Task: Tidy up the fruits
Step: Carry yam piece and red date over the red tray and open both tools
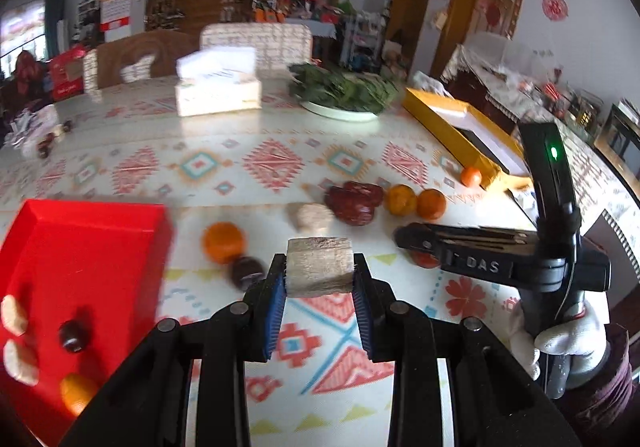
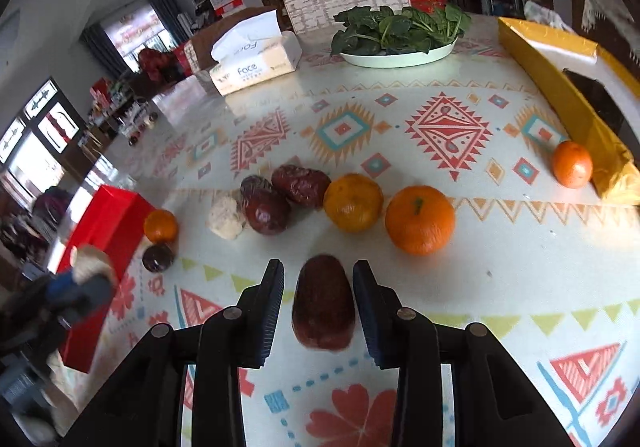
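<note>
Red date [image 2: 323, 307] lies between your right hand-held gripper's [image 2: 318, 301] open fingers, long axis along them; your left hand-held gripper [image 1: 320, 273] grips a pale chunk [image 1: 320, 267], red tray [image 1: 80, 247] to its left.

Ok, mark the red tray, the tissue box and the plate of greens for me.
red tray [image 1: 80, 247], left wrist view, bare floor of the tray.
tissue box [image 2: 256, 67], right wrist view, printed front side.
plate of greens [image 2: 400, 58], right wrist view, pale front rim.
</note>
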Demonstrator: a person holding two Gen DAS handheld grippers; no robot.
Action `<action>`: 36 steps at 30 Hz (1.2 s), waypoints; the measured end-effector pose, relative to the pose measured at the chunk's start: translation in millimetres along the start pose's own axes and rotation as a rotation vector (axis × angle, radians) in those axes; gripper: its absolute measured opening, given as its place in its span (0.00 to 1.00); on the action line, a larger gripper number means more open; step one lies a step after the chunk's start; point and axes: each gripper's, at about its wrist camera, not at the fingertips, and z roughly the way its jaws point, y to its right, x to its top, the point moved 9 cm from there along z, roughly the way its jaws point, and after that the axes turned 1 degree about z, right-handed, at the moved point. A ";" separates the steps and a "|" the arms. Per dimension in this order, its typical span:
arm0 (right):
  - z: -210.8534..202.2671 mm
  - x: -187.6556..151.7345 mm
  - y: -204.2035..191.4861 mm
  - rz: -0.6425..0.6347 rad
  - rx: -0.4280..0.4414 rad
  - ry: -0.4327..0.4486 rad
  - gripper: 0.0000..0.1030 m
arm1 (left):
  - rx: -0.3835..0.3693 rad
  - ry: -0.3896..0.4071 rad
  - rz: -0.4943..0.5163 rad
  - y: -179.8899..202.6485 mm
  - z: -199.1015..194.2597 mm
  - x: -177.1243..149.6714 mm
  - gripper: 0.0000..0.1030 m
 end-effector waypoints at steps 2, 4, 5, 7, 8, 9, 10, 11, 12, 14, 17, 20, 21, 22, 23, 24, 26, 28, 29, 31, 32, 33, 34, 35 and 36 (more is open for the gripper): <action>-2.6 -4.2 -0.6 -0.019 -0.039 -0.001 0.33 | 0.012 0.017 -0.027 -13.1 -10.2 -0.1 0.29; -5.7 -8.7 -2.0 -0.034 -0.073 -0.002 0.32 | 0.022 0.032 -0.053 -25.4 -18.7 0.2 0.29; -4.4 -11.0 -3.2 -0.035 -0.076 -0.002 0.32 | 0.027 0.040 -0.068 -32.6 -23.3 0.1 0.29; -7.0 -13.0 -6.4 -0.031 -0.077 0.004 0.32 | 0.043 0.055 -0.091 -47.8 -32.3 -0.3 0.29; -9.0 -13.1 -8.8 -0.025 -0.068 0.008 0.32 | 0.055 0.063 -0.106 -59.0 -38.5 -0.2 0.29; -13.6 -11.3 -13.4 -0.014 -0.043 0.014 0.32 | 0.064 0.068 -0.118 -68.4 -43.3 0.0 0.29; -18.1 -8.8 -20.0 -0.008 -0.014 0.021 0.32 | 0.071 0.072 -0.127 -76.4 -46.4 0.5 0.29; -20.9 -6.6 -26.6 -0.008 0.007 0.026 0.32 | 0.085 0.077 -0.139 -87.3 -51.4 1.1 0.29; -24.9 -3.2 -35.9 -0.014 0.033 0.031 0.32 | 0.107 0.082 -0.154 -103.5 -57.3 2.2 0.29; -30.5 4.4 -59.9 -0.040 0.081 0.035 0.32 | 0.138 0.081 -0.171 -124.5 -63.3 3.6 0.29; -28.7 13.7 -102.0 -0.086 0.157 0.019 0.32 | 0.204 0.066 -0.208 -167.4 -69.6 5.5 0.29; -14.1 16.6 -148.6 -0.122 0.241 -0.029 0.32 | 0.247 0.043 -0.246 -201.7 -68.0 4.7 0.29; -7.7 16.3 -162.8 -0.134 0.260 -0.044 0.32 | 0.256 0.027 -0.266 -215.5 -65.1 3.7 0.29; 2.0 15.8 -181.4 -0.155 0.279 -0.064 0.32 | 0.259 0.009 -0.289 -228.4 -60.8 1.6 0.29; 8.5 14.7 -193.5 -0.170 0.285 -0.074 0.32 | 0.260 -0.009 -0.310 -238.8 -56.6 -0.3 0.30; 15.2 11.8 -207.1 -0.188 0.289 -0.084 0.32 | 0.263 -0.023 -0.327 -246.8 -53.4 -2.2 0.29; 32.8 8.8 -230.5 -0.216 0.300 -0.114 0.31 | 0.265 -0.049 -0.358 -261.3 -47.3 -7.2 0.29; 50.2 5.4 -249.1 -0.236 0.300 -0.138 0.31 | 0.262 -0.071 -0.381 -270.0 -40.4 -10.8 0.29; 59.2 3.9 -257.2 -0.246 0.297 -0.149 0.31 | 0.260 -0.080 -0.387 -272.7 -36.7 -11.4 0.29; 73.0 2.4 -268.2 -0.260 0.288 -0.166 0.31 | 0.256 -0.093 -0.391 -276.2 -31.1 -13.3 0.29; 79.4 1.6 -272.6 -0.266 0.280 -0.172 0.31 | 0.256 -0.099 -0.392 -277.6 -28.5 -14.2 0.29; 85.8 0.6 -275.7 -0.271 0.274 -0.178 0.31 | 0.253 -0.100 -0.395 -278.5 -27.1 -15.0 0.29; 89.9 -0.5 -278.4 -0.272 0.272 -0.184 0.31 | 0.249 -0.101 -0.399 -279.2 -26.2 -14.7 0.29; 94.6 -1.1 -278.6 -0.271 0.270 -0.189 0.31 | 0.243 -0.099 -0.407 -280.5 -25.4 -14.6 0.29; 95.9 -0.5 -276.9 -0.266 0.267 -0.187 0.31 | 0.240 -0.091 -0.419 -282.1 -26.6 -15.2 0.30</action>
